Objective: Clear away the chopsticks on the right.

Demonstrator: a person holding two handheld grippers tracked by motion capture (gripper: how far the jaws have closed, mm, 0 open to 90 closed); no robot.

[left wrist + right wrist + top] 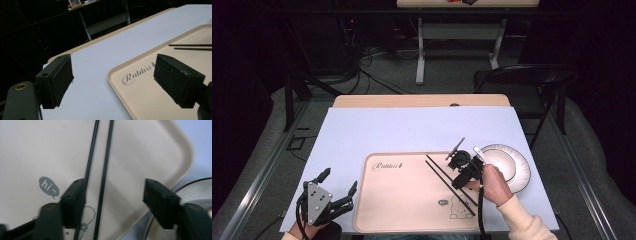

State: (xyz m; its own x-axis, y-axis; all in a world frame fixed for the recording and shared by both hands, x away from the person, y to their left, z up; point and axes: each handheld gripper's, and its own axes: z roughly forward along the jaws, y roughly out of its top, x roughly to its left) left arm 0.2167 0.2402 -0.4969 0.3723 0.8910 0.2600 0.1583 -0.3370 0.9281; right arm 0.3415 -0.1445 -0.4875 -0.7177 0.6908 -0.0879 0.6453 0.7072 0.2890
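Two thin, straight black chopsticks lie side by side, slightly apart, on the smooth beige tray, between the released fingers of the right gripper, a round white plate beside the tray, the left gripper spread wide at its left edge.

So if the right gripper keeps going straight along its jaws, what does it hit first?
Probably the chopsticks lying on the tray: the right gripper is open just above them, one stick between its jaws. Depth is unclear.
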